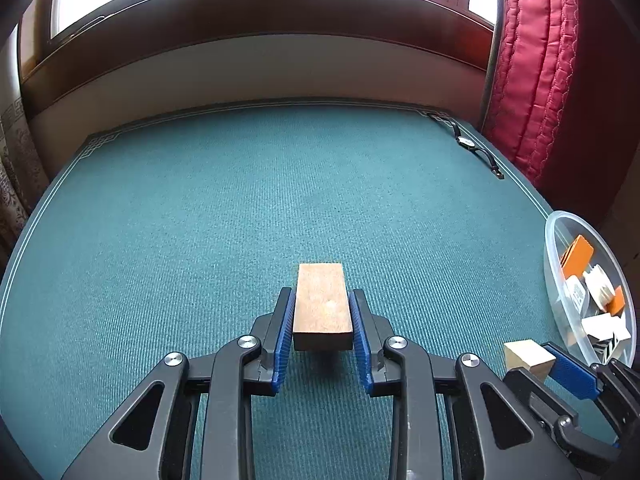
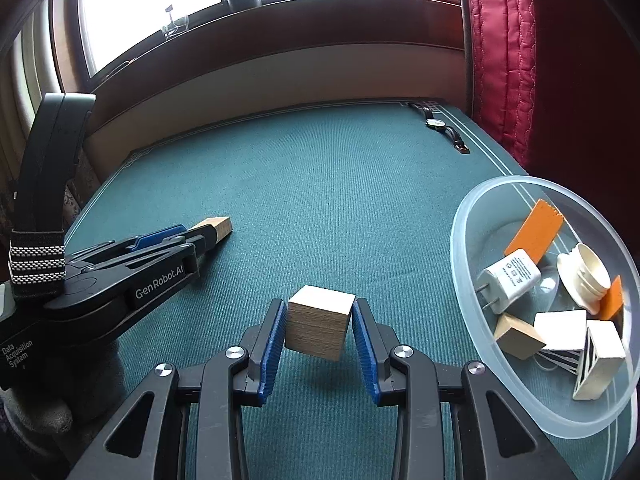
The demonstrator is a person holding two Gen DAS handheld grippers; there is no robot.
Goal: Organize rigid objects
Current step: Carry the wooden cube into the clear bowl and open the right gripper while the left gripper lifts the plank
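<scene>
1. The right claw (image 2: 319, 322) is clamped on a pale wooden cube (image 2: 320, 320), held clear of the green surface (image 2: 320, 184), with a shadow on the cloth beneath it. The cube sits slightly twisted between the blue pads, 1 corner tipped down.
2. The clear bowl (image 2: 472, 208) lies just to the right of that claw and a little ahead. My judgement is that this is the relation the coming move turns on: a short swing to the right, over the near rim, then a release.
3. The left claw (image 1: 323, 312) is clamped on a brown wooden block (image 1: 323, 306), also lifted off the surface. The block's long axis runs straight ahead along the fingers, and its far end sticks out past the tips.
4. The right claw is the nearer of the 2 to the bowl; the left is well apart from it, with the right claw between.
5. The bowl already holds an orange plate (image 2: 534, 232), a white charger (image 2: 510, 276), a stack of white caps (image 2: 588, 276) and several blocks, so free room is mostly on its near side.
6. A wristwatch (image 2: 440, 126) lies at the far right corner, well out of the way. Nothing stands between the cube and the bowl's rim.
</scene>
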